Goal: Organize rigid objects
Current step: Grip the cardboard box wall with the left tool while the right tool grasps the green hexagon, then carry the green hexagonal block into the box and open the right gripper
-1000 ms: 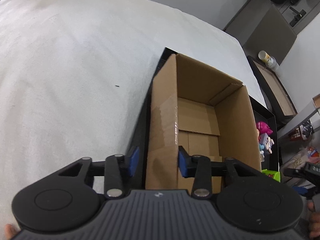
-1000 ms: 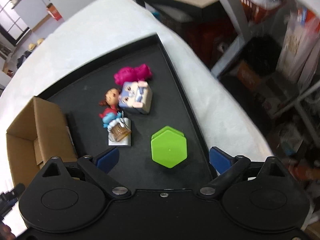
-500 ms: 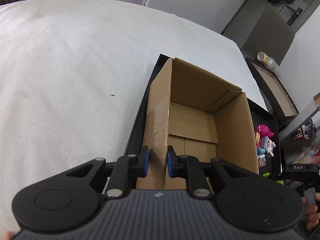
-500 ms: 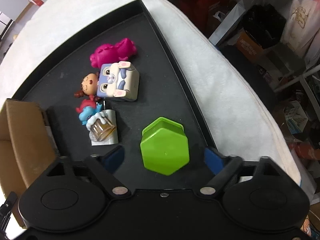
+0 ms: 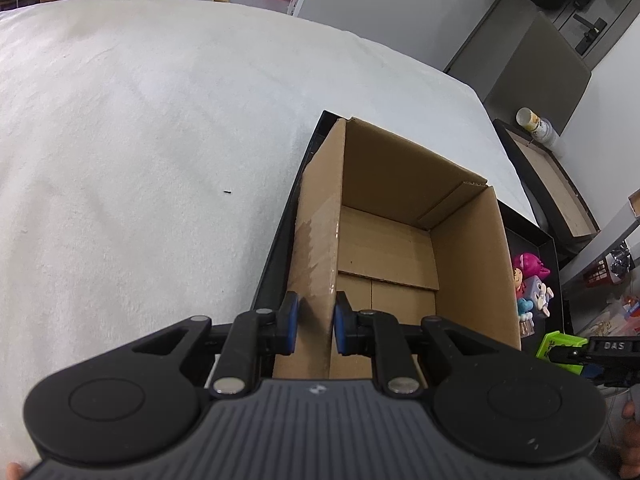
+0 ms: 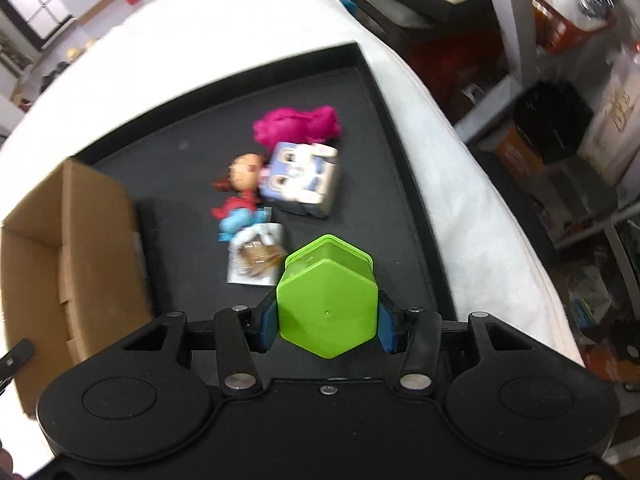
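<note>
An open, empty cardboard box [image 5: 400,248] stands on a black tray [image 5: 280,256]. My left gripper [image 5: 313,325] is shut on the box's near left wall. My right gripper [image 6: 327,326] is shut on a green hexagonal box [image 6: 327,308], held a little above the tray [image 6: 372,76]. The green box [image 5: 558,346] also shows at the right edge of the left wrist view. On the tray lie a pink toy [image 6: 298,124], a cube toy with a rabbit face [image 6: 302,178], a small doll [image 6: 240,184] and a small packet [image 6: 256,260].
The tray rests on a white cloth-covered table [image 5: 140,140]. The table edge drops off at the right [image 6: 480,200], with shelves and clutter beyond. The cardboard box [image 6: 68,248] sits at the tray's left.
My left gripper closed onto the box wall. My right gripper moved over the green hexagonal box, closed on it and lifted it.
</note>
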